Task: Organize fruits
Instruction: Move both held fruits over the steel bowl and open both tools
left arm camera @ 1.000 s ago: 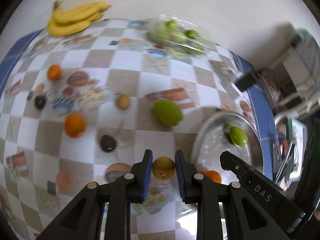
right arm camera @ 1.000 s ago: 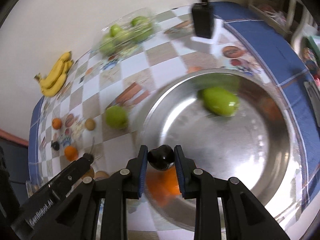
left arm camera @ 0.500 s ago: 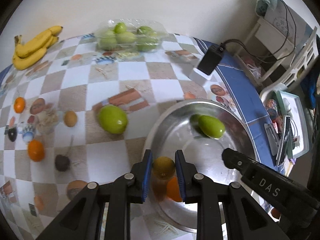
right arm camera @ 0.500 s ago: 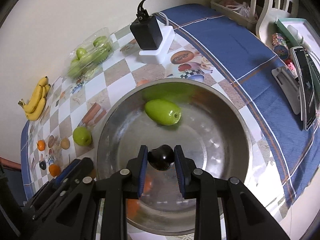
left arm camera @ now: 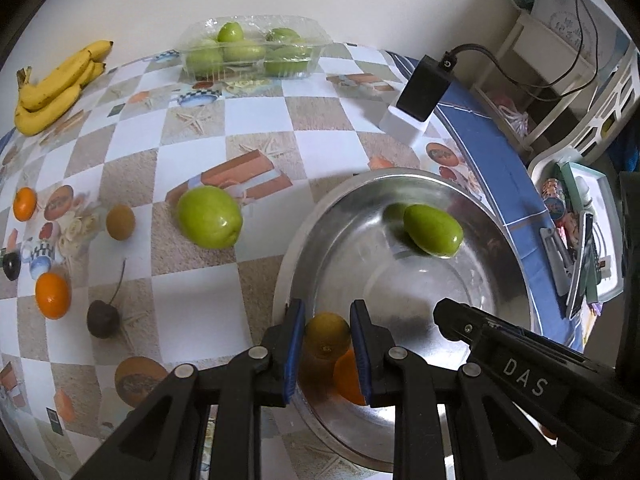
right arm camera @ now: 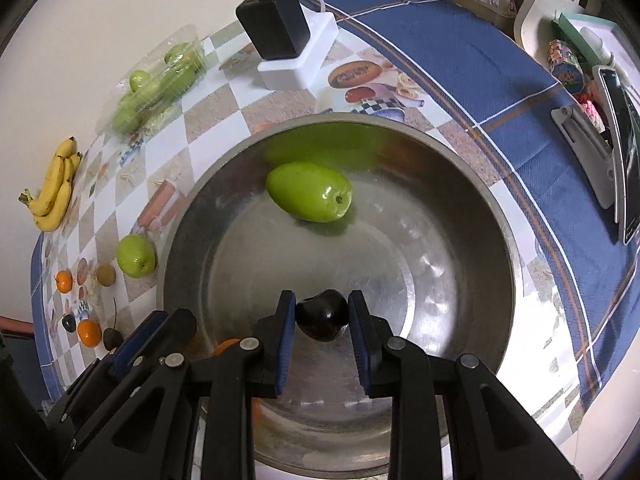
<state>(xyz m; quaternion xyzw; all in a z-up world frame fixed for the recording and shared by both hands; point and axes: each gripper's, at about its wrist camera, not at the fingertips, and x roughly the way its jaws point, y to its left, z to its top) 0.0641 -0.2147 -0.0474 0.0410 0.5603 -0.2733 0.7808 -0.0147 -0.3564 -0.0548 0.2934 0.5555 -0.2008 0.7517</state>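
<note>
Both grippers have carried their fruit from the tablecloth side in over the steel bowl since a second ago, and the view has sharpened as they slowed.

Nearest, the left gripper pinches a small yellow-brown fruit between its blue pads, just inside the bowl's near rim and above an orange already lying in the bowl. The right gripper is clamped on a dark plum-like fruit, held over the bowl's floor nearer the middle. Beyond them a long green fruit rests against the far slope of the bowl.

The step in hand looks like the drop-off: two pieces brought together to the collecting bowl, neither let go yet. Next, each pair of jaws needs to spread low enough that the fruit settles rather than bounces on the metal, and the left one would do well to clear the orange beneath it.

Further out on the checked cloth more waits: a round green apple, a cherry with its stem, two small oranges, another brown fruit. At the far edge lie bananas and a clear tub of green fruit. A black charger stands on its white block behind the bowl.
</note>
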